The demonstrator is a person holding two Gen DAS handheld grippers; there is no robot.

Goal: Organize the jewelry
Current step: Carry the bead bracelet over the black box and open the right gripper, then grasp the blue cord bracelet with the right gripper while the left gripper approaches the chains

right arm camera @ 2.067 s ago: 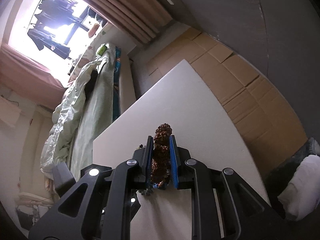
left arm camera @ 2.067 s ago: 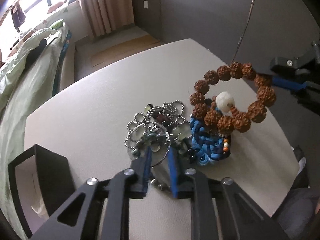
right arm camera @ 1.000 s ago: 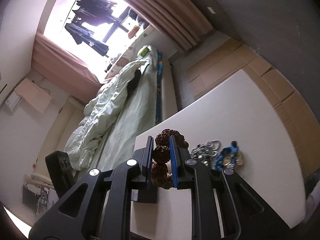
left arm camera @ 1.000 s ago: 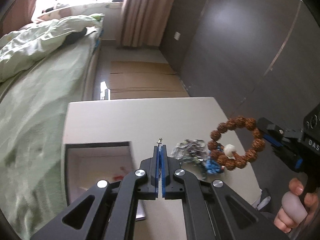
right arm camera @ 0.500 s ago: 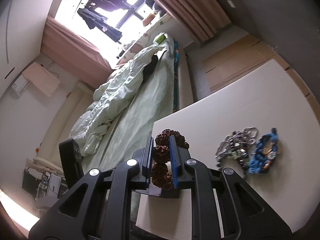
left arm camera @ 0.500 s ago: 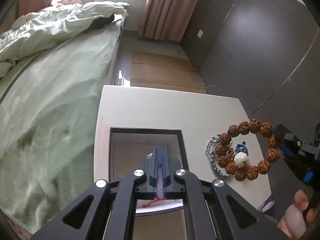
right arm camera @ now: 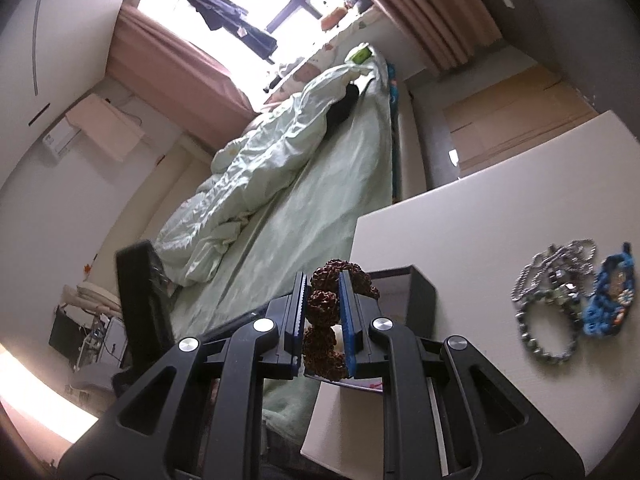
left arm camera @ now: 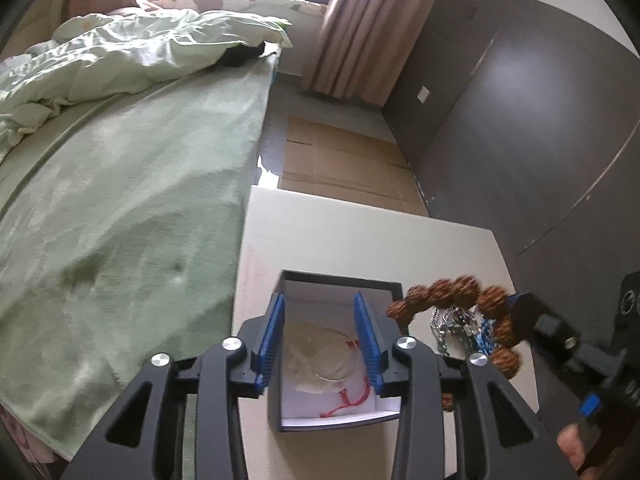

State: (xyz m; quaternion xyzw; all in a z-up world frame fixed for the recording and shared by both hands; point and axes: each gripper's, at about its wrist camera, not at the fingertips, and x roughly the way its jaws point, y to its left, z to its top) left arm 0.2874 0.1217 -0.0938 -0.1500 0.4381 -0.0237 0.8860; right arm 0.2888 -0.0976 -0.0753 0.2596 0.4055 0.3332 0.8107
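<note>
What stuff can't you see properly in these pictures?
- Box inside: left wrist view, near corners covered by the opening left gripper.
- Brown bead bracelet: right wrist view, mostly hidden between the right gripper pads.
- Silver chains: left view, behind the beads, blurred.

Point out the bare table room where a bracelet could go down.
The far half of the table, beyond the open box, is bare to its far edge. A narrower bare strip runs between the box and the silver chain pile. It is crowded around that pile and the blue braided bracelet.
</note>
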